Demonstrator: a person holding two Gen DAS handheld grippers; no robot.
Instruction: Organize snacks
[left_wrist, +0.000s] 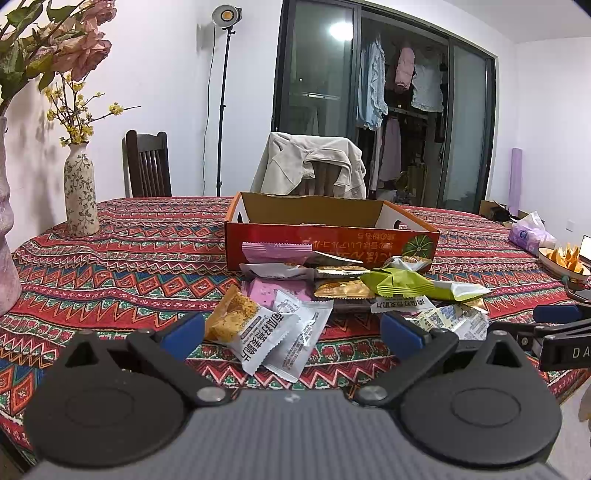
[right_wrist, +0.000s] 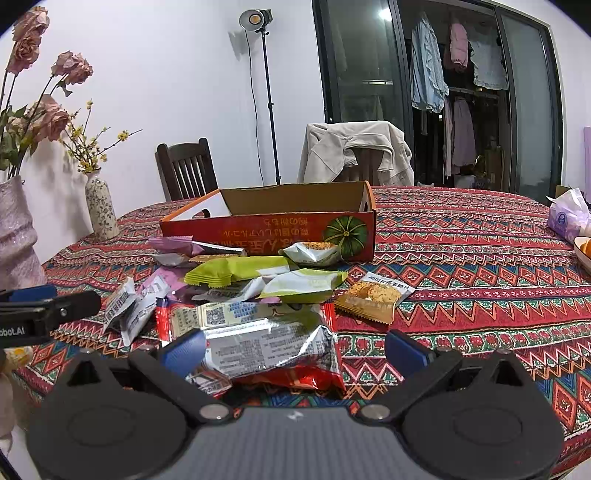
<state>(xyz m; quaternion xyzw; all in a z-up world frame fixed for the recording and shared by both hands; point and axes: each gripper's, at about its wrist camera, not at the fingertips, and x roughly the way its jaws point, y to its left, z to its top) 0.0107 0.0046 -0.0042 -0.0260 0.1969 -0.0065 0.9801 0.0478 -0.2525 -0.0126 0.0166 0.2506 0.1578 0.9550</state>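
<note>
- On the patterned red tablecloth (left_wrist: 110, 251), the open orange cardboard box (left_wrist: 332, 236) sits empty-looking behind the loose snack packets.
- Silver-and-red foil packet (right_wrist: 266, 347) lies crosswise right ahead of the right gripper (right_wrist: 295, 350), jaws wide apart.
- Left gripper (left_wrist: 293, 332), also spread and empty, faces a white-and-orange cracker packet (left_wrist: 247, 328).

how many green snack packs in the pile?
2. One green pack lies mid-pile in front of the orange box; a second green-and-white pack sits just right of and nearer than it. Others may be buried.

Snack pile (right_wrist: 251, 295) crowds the box (right_wrist: 273, 229) front — bare tablecloth (right_wrist: 480, 295) rightward.
</note>
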